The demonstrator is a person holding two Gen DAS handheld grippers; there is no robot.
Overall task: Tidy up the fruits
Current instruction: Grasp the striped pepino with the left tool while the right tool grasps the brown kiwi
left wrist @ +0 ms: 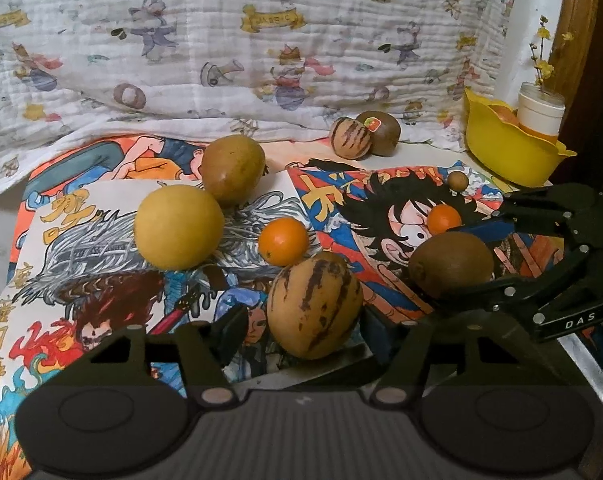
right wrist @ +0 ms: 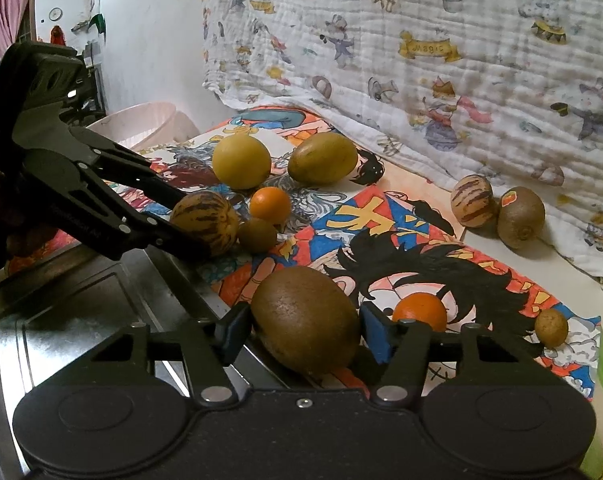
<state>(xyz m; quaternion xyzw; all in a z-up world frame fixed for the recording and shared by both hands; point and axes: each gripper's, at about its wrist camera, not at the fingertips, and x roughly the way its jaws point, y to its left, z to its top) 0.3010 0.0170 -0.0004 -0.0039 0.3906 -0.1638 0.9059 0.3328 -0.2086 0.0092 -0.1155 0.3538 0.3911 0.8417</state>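
A: Why is each gripper straddling a fruit?
B: To lift both. Left gripper (left wrist: 313, 320) jaws flank the striped melon (left wrist: 313, 304); right gripper (right wrist: 301, 336) jaws flank the kiwi (right wrist: 305, 320), at melon's 3 o'clock. Contact unclear.

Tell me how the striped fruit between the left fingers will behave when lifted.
The striped fruit is egg-shaped and smooth-skinned, so it may slip or pivot between the left gripper fingers. Released on the flat drawing, it would probably roll. It looks plump, likely moderately heavy, perhaps bruisable.
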